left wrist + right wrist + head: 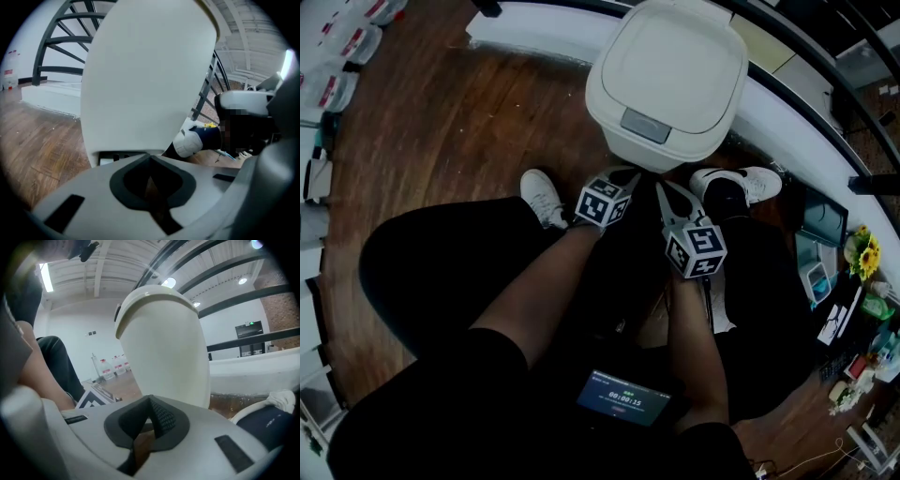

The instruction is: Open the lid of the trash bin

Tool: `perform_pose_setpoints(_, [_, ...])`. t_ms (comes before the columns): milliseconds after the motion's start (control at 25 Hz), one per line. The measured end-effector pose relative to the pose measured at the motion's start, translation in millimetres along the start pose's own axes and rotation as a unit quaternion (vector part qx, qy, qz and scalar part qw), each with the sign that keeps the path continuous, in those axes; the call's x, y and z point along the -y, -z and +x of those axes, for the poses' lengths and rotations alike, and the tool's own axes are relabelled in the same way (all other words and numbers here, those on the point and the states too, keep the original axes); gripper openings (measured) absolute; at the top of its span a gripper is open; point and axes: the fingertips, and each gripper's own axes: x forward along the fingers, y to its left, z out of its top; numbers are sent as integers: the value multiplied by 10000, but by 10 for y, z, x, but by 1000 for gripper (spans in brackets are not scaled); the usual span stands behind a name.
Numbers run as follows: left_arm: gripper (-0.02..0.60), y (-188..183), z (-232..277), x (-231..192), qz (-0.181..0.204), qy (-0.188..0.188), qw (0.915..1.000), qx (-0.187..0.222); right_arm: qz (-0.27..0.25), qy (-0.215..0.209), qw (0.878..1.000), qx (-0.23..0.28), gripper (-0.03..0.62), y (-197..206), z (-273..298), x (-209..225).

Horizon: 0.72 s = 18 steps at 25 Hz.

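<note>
A white trash bin stands on the wooden floor at the top centre of the head view. Its lid is down, with a grey button at its front edge. The left gripper hovers low at the bin's front base, jaws together with nothing between them. Just to its right and slightly nearer me, the right gripper is also shut and empty. In the left gripper view the bin's wall fills the middle, close ahead of the left gripper. The right gripper view shows the bin upright beyond the right gripper.
The person's white shoes flank the bin's base. A white curved ledge with a dark railing runs behind the bin. Bottles line the far left. A small screen sits at the person's waist, and clutter lies at the right.
</note>
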Motion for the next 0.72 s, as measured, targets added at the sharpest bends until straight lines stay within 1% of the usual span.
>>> perform_pose_setpoints(80, [32, -144, -231, 135, -50, 62, 9996, 267, -70, -71, 9999, 55, 15, -139, -84, -75])
perform_pose_setpoints(160, [31, -275, -468, 286, -14, 175, 9987, 474, -200, -149, 9996, 140, 15, -288, -176, -172])
perform_pose_setpoints(280, [32, -542, -813, 521, 282, 391, 9961, 734, -410, -269, 9983, 298, 15, -536, -312, -338])
perform_pose_setpoints(400, [31, -809, -1224, 766, 645, 503, 9915, 1014, -589, -382, 9965, 446, 15, -738, -482, -578])
perform_pose_setpoints(480, [32, -1005, -1521, 949, 811, 582, 9864, 1304, -682, -462, 9947, 613, 15, -907, -614, -747])
perform_pose_setpoints(600, [31, -1344, -1965, 1207, 955, 674, 9762, 1828, -864, -579, 9901, 942, 15, -1222, -847, -982])
perform_pose_setpoints(720, [32, -1639, -2348, 1472, 1199, 790, 9658, 2157, -1008, -738, 9844, 1235, 16, -1503, -1077, -1231])
